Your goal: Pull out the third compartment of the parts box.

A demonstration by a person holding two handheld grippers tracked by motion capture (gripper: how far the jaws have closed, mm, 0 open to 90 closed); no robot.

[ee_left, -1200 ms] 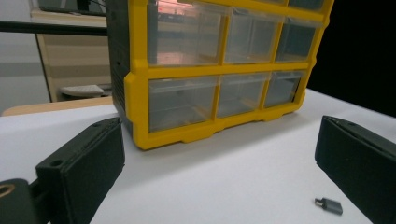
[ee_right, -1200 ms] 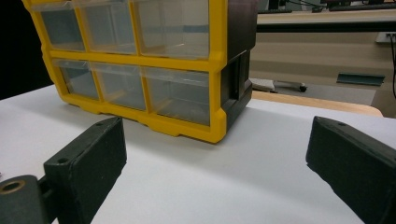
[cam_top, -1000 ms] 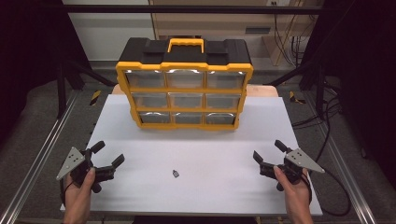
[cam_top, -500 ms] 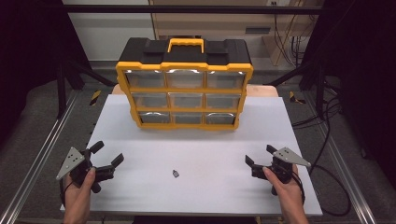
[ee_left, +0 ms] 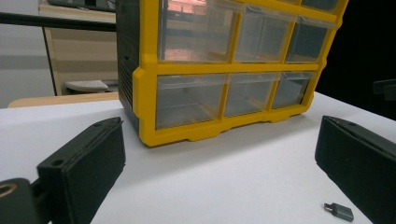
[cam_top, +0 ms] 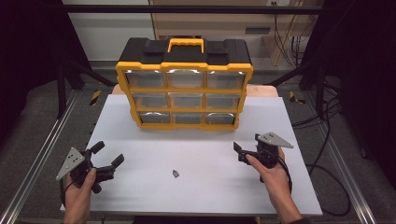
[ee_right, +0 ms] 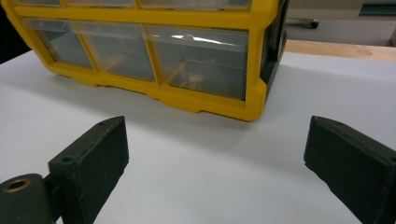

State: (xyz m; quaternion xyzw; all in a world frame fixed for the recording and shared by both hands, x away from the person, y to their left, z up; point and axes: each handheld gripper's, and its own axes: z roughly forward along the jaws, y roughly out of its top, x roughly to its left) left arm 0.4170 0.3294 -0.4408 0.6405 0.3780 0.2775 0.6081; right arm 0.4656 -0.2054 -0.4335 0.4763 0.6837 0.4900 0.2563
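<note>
A yellow and black drawer organizer [cam_top: 184,88] with a yellow handle and clear drawers stands at the back middle of the white table [cam_top: 210,196]. A small grey adapter-like part [cam_top: 175,174] lies on the table's front middle. My left gripper [cam_top: 108,154] is open at the front left, held by a hand, with nothing between its jaws. In the left gripper view the small part [ee_left: 339,211] lies just inside the right jaw, with the organizer [ee_left: 224,70] ahead. My right gripper [cam_top: 247,143] is open at the right, empty, facing the organizer's lower right corner [ee_right: 254,100].
Metal frame rails [cam_top: 37,158] run along both table sides. Cables [cam_top: 327,140] lie on the floor at the right. A wooden surface [ee_right: 336,49] sits behind the organizer. Bare white table stretches between the grippers and the organizer.
My right gripper has moved left and forward, toward the organizer's lower right corner. The left gripper and the small part have stayed put.
</note>
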